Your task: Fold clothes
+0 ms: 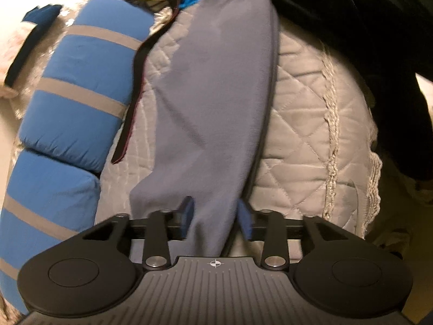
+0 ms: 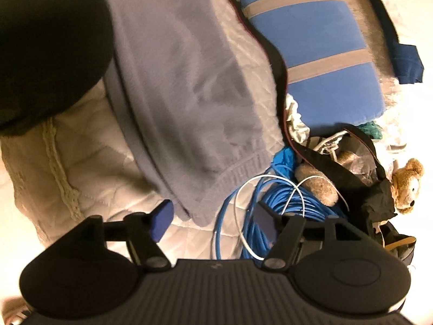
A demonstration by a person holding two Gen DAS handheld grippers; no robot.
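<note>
The left claw (image 1: 215, 218) was closed on a bunched end of the grey garment (image 1: 216, 94), the cloth pinched between its blue pads (image 1: 187, 216). From there the garment stretched away across the pale quilted bedspread (image 1: 297, 124), beside a blue cushion with grey stripes (image 1: 78, 86). The right claw (image 2: 213, 220) stood open with nothing between its fingers, just short of the garment's ribbed cuff (image 2: 238, 170), which lay on the quilt next to a coil of blue cable (image 2: 273, 203). A teddy bear (image 2: 407, 187) sat at the far right. A dark mass (image 2: 46, 48) filled one corner, possibly the person's clothing; blur made it hard to say.
</note>
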